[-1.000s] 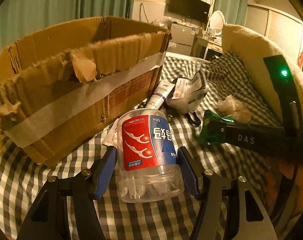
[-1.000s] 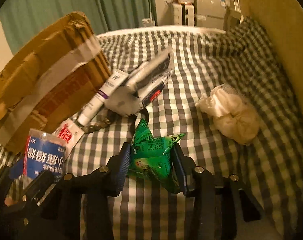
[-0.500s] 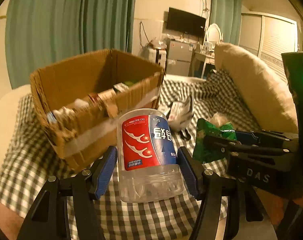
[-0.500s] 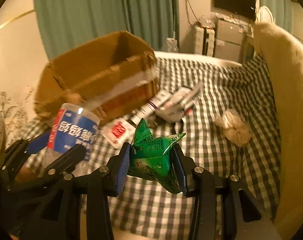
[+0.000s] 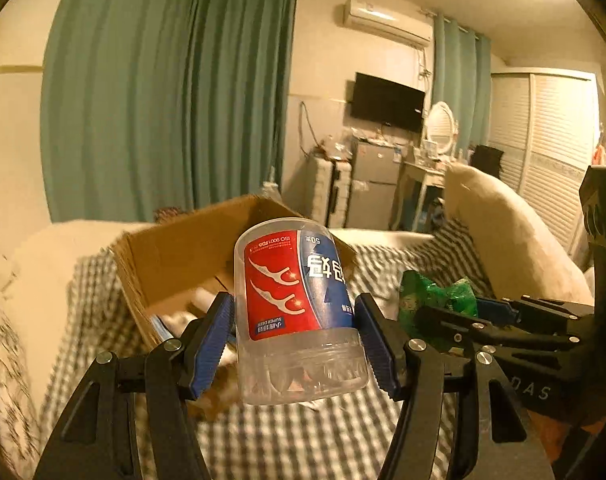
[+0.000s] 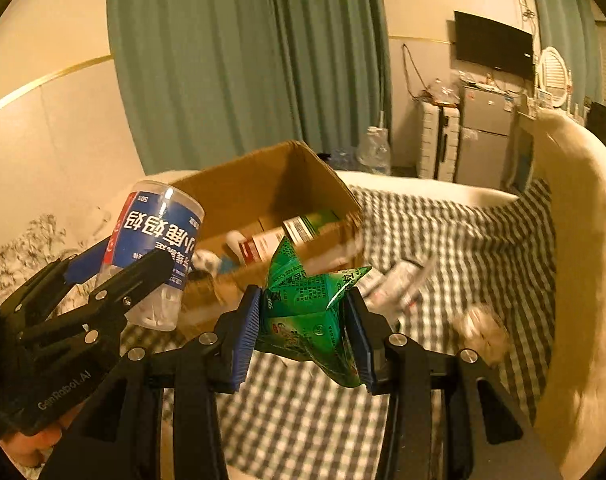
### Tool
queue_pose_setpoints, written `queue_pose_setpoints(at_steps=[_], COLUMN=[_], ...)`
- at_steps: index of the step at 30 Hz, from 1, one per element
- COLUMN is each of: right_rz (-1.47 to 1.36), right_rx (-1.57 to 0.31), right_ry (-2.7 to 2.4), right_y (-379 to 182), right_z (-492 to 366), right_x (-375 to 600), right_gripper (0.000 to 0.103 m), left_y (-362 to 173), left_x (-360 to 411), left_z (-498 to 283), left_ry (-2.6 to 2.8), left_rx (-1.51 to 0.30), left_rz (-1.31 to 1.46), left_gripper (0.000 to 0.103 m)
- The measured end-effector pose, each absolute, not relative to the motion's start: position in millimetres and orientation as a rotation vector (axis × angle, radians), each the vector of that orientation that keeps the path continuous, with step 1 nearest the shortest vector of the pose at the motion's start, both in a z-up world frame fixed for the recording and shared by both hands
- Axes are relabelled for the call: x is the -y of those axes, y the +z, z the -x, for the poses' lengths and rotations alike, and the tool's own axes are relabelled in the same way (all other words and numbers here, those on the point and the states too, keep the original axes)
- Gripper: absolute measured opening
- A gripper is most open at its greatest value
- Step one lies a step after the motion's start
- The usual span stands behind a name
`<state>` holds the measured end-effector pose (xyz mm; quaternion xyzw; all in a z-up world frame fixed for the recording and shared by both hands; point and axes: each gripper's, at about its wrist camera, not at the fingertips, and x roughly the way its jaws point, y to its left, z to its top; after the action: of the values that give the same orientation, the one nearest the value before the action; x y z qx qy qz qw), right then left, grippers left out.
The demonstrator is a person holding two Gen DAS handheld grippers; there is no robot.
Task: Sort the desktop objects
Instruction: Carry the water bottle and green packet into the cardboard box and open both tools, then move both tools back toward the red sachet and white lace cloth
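Tongs of my left gripper [image 5: 297,346] are pressing their blue pads [image 5: 209,344] on both sides of a clear plastic floss-pick jar [image 5: 293,312], which I am holding upside down, its lid toward the camera and its red and blue label inverted. My right gripper [image 6: 303,330] is squeezing a crumpled green snack packet [image 6: 307,312] between its pads. I am keeping both things in the air, above the checkered bedcover [image 6: 303,420]. Just behind them the open cardboard box [image 6: 263,192] is standing on the bed, with some bottles and small packs lying inside. Right of the box, a few blurred tubes and packets [image 6: 395,284] are lying on the cover, and a large cream pillow [image 5: 511,240] is leaning further right.
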<state>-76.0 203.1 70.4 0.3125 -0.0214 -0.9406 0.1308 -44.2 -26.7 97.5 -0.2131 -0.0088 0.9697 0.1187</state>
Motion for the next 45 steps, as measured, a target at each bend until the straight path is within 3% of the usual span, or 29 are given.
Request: queue_pose_setpoints(at_steps=[12, 18, 19, 20, 21, 22, 26, 33, 41, 45], right_rz=[-0.896, -0.913, -0.911, -0.904, -0.895, -0.884, -0.859, -0.907, -1.014, -1.028], right_rx=[0.102, 0.164, 0.168, 0.169, 0.169, 0.173, 0.191, 0.102, -0.025, -0.09], right_ry=[-2.661, -2.647, -2.647, -2.652, -2.662, -2.681, -2.738, -2.861, -2.892, -2.883], right_y=[67, 51, 50, 50, 50, 51, 57, 47, 8, -1], right_z=[170, 203, 207, 208, 207, 204, 187, 127, 83, 83], right_x=[-165, -154, -153, -152, -152, -154, -170, -229, -259, -258], right_gripper=[0.042, 0.046, 0.049, 0.054, 0.065, 0.076, 0.079, 0.086, 0.086, 0.086], left_y=[74, 50, 49, 47, 47, 47, 46, 33, 19, -7], left_x=[71, 68, 68, 67, 66, 66, 68, 67, 2, -21], left_z=[126, 135, 136, 137, 137, 136, 124, 81, 42, 47], left_ry=[2.951, 2.937, 2.925, 2.919, 2.919, 2.926, 2.954, 2.895, 2.812, 2.711], left_rx=[0.12, 0.034, 0.031, 0.023, 0.02, 0.024, 0.08, 0.274, 0.056, -0.015], left_rz=[0.676, 0.669, 0.677, 0.694, 0.699, 0.693, 0.669, 0.67, 0.693, 0.834], left_gripper=[0.064, 0.065, 0.066, 0.074, 0.086, 0.09, 0.098, 0.101, 0.103, 0.103])
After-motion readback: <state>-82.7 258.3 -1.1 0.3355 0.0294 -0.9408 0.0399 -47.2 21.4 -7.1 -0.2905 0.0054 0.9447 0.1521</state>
